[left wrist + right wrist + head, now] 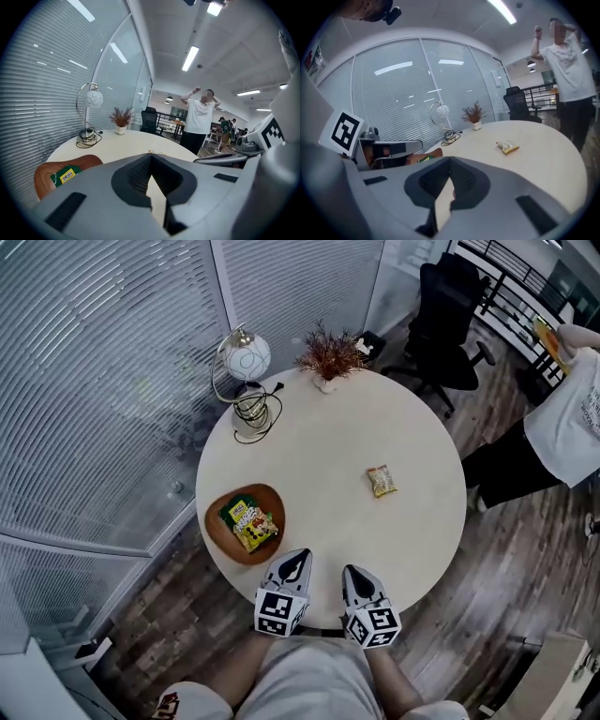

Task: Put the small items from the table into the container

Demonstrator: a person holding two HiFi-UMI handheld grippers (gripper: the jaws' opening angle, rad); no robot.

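Note:
A brown wooden bowl [218, 527] sits at the left of the round table [319, 437] and holds a green packet [239, 512] and a yellow packet [260, 532]. One small yellow snack packet [381, 481] lies alone on the table's right half, also seen in the right gripper view as the snack packet [507, 147]. My left gripper [298, 558] and right gripper [352, 570] hover side by side over the near table edge, both shut and empty. In the left gripper view the bowl [49, 169] shows at the lower left, beside the left gripper [151, 159].
A globe lamp [246, 357] with a coiled cable [255, 412] and a small dried plant [330, 354] stand at the far edge. An office chair [448, 315] and a standing person [562, 423] are beyond the table on the right. Window blinds run along the left.

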